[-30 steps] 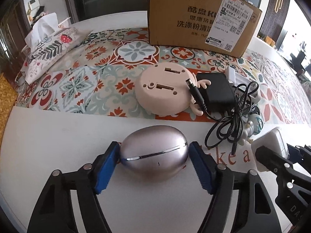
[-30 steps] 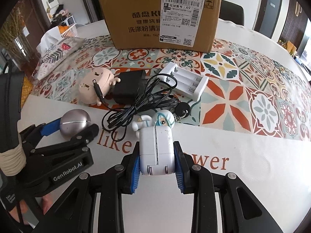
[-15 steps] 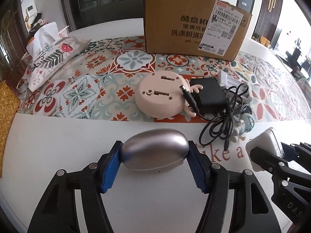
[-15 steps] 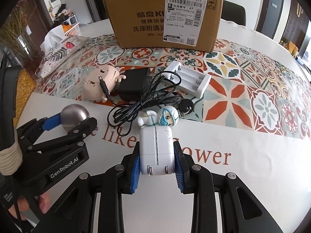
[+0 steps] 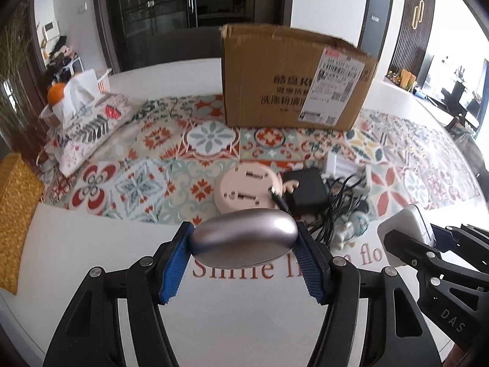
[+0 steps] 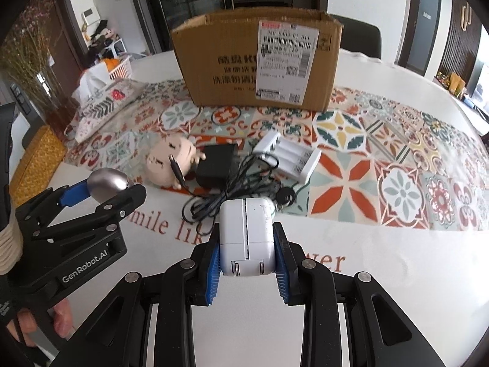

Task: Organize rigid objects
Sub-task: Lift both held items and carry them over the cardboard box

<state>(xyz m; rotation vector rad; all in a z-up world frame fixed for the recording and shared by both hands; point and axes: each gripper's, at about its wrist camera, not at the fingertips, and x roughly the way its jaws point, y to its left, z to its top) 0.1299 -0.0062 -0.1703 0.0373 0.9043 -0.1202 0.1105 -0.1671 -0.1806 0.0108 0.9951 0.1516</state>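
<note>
My left gripper [image 5: 244, 263] is shut on a silver egg-shaped case [image 5: 244, 238] and holds it above the white table; it also shows in the right wrist view [image 6: 107, 180]. My right gripper [image 6: 247, 260] is shut on a white plug adapter [image 6: 247, 235], lifted off the table; the adapter also shows in the left wrist view [image 5: 406, 229]. An open cardboard box [image 6: 259, 64] stands at the back on the patterned mat [image 6: 397, 153].
On the mat lie a pink round toy [image 6: 168, 162], a black power adapter with tangled cable [image 6: 217, 168], a white battery charger [image 6: 290, 156] and a small figurine [image 5: 351, 229]. A tissue pack in a floral cover [image 5: 88, 122] lies far left.
Both grippers have lifted with their objects and tilted up. The box and room behind now show more fully. The items on the mat have not moved.
</note>
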